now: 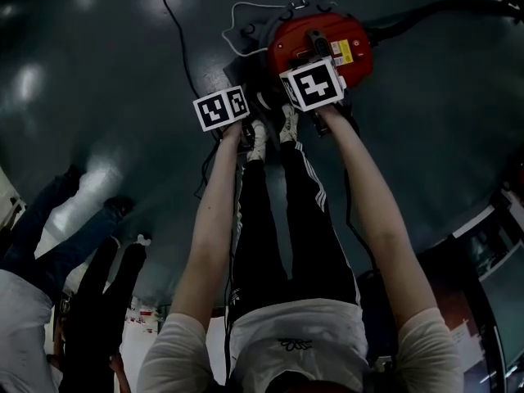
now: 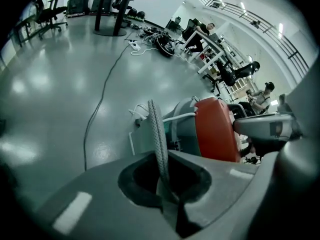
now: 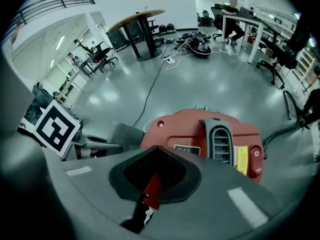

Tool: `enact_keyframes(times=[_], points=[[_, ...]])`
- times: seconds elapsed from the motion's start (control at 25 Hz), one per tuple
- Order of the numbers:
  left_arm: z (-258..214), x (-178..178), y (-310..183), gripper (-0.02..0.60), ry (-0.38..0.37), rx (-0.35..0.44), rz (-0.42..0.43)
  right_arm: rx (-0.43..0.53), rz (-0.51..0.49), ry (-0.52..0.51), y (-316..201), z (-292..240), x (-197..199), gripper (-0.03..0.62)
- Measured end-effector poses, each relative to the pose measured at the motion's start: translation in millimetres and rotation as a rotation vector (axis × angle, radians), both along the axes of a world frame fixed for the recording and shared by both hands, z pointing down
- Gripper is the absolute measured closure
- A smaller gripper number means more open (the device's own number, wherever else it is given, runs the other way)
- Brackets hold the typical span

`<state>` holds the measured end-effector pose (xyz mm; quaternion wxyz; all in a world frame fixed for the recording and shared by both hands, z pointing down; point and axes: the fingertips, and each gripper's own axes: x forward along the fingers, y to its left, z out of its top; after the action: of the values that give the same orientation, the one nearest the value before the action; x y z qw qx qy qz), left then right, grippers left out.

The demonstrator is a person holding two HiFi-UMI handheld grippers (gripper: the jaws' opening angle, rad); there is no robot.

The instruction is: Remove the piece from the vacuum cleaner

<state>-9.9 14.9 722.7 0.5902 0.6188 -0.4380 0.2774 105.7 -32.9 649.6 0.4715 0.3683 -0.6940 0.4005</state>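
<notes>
The vacuum cleaner [image 1: 323,39] is seen standing on the floor [image 1: 98,72] just ahead of the person's feet, directly beneath both grippers. Its red motor head [image 3: 205,134] is judged rigid, fairly heavy and smooth-shelled, so hold is better taken at a strap or handle than on the shell. The left gripper [image 2: 167,196] is closed on a grey woven cord [image 2: 157,134], judged soft and liable to slip. The right gripper [image 3: 150,196] is closed on a narrow red tab [image 3: 153,184], just short of the head.
</notes>
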Motion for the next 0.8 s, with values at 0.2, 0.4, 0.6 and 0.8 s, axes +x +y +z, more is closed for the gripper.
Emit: enact_keyframes(times=[0.2,0.4,0.6,0.8], points=[[0,-1,1,0.572,-0.013,0.008,-0.017,0.019,-0.009,0.056,-6,-1,-1,0.571],[3,-6,8,0.571,0.003,0.006,-0.041,0.01,-0.048,0.118,-2,4,-2,0.571],[3,-5,15,0.571,-0.023,0.051,0.042,0.011,-0.058,0.107,-8,5,-1,0.571],[5,-13,18,0.571,0.013,0.036,-0.058,0.042,-0.042,0.13,-10,4,0,0.571]])
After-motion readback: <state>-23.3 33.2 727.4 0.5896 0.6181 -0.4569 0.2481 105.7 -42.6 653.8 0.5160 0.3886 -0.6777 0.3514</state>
